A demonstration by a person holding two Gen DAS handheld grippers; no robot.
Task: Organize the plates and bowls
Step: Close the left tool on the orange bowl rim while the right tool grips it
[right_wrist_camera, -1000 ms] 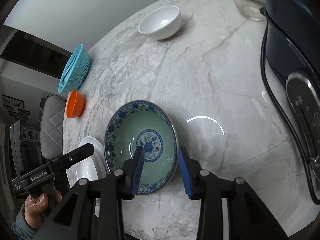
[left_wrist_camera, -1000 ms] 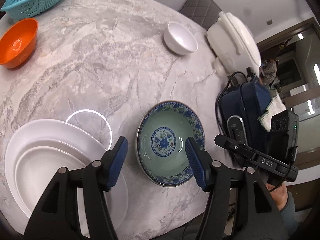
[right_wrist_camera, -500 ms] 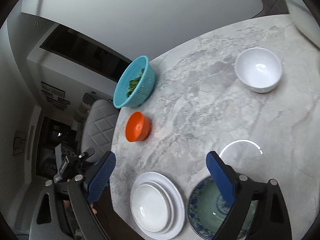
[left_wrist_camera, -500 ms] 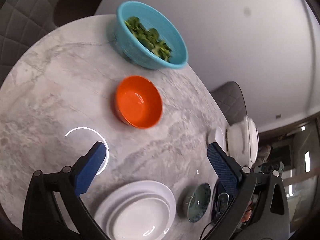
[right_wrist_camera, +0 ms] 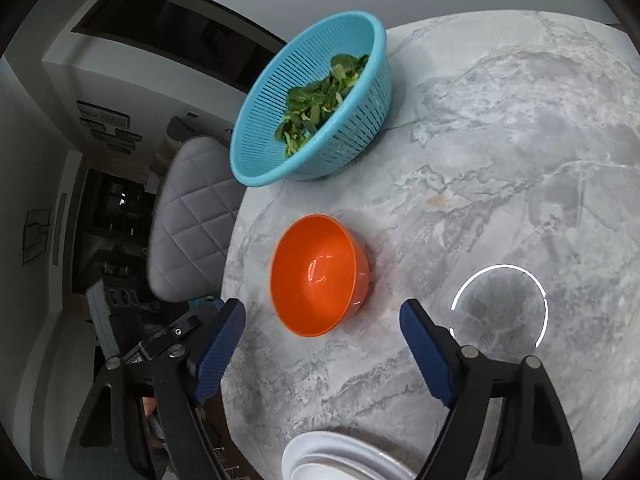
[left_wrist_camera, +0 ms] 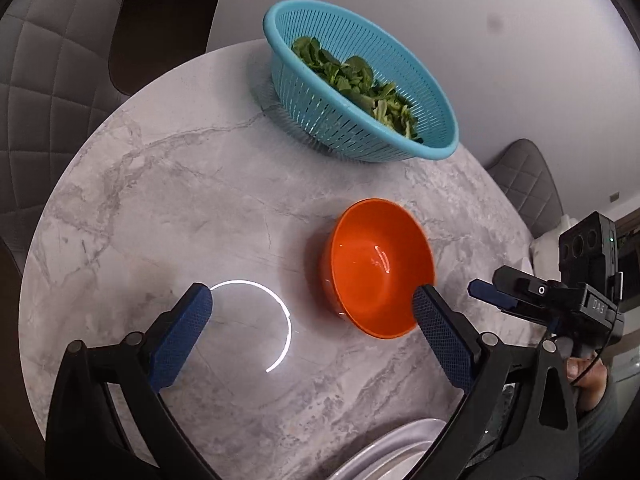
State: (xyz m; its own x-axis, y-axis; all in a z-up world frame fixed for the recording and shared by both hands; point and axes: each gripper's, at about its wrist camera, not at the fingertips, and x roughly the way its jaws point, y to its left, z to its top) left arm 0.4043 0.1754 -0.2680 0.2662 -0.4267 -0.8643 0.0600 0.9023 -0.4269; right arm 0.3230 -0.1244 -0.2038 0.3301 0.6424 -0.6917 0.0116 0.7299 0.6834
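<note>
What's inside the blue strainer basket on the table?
Green leafy vegetables lie heaped inside the blue strainer basket, piled toward one side. The leaves cover the basket's bottom there, so anything beneath them cannot be seen.

White plates (left_wrist_camera: 394,458) cut off by lower edge in both wrist views, partly hidden behind gripper arms. Hand (left_wrist_camera: 584,372) at right edge mostly concealed behind right gripper (left_wrist_camera: 486,295). Orange bowl (left_wrist_camera: 378,274) rim slightly motion-blurred.

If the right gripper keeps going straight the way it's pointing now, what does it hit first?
Most likely the orange bowl. It sits just ahead of the open right gripper, roughly centred between its fingers, nothing between them. Depth is hard to judge in the fisheye view, so it might meet the marble table just short of it.
</note>
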